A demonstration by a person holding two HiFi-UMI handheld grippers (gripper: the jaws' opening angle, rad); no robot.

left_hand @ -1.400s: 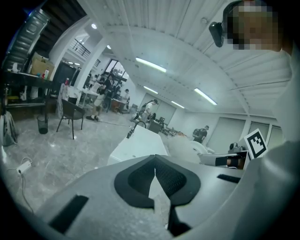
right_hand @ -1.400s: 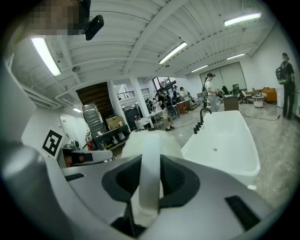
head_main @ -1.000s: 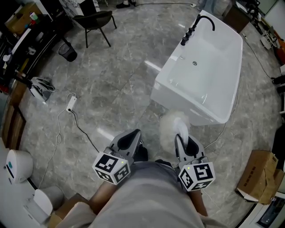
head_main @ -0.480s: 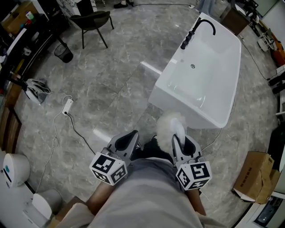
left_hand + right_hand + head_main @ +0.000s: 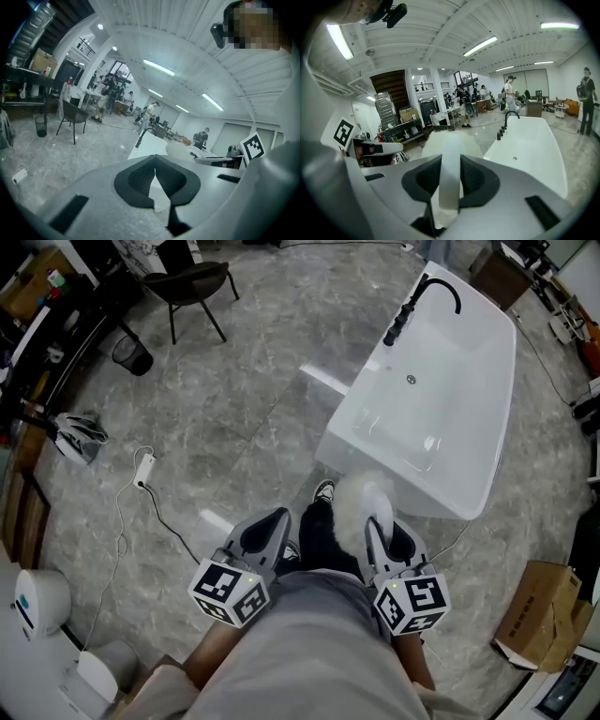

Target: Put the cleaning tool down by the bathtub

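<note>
The cleaning tool is a fluffy white duster (image 5: 359,503) on a flat white handle (image 5: 450,173). My right gripper (image 5: 378,526) is shut on that handle, and the fluffy head (image 5: 452,139) sticks out past the jaws. It hangs in front of my body, just short of the near end of the white bathtub (image 5: 349,423). In the right gripper view the bathtub (image 5: 534,150) lies ahead to the right. My left gripper (image 5: 267,531) hovers beside it at the same height. Its pads (image 5: 140,180) meet at the tips with nothing between them.
A black faucet (image 5: 427,292) stands at the tub's far end. A black chair (image 5: 192,282) and a bin (image 5: 129,352) stand far left, and a power strip with cable (image 5: 142,468) lies on the marble floor. A cardboard box (image 5: 534,615) sits lower right. My shoe (image 5: 323,491) is near the tub.
A foot has stepped forward toward the tub's near end. Both grippers keep their places in front of the body, the right one still holding the duster.
</note>
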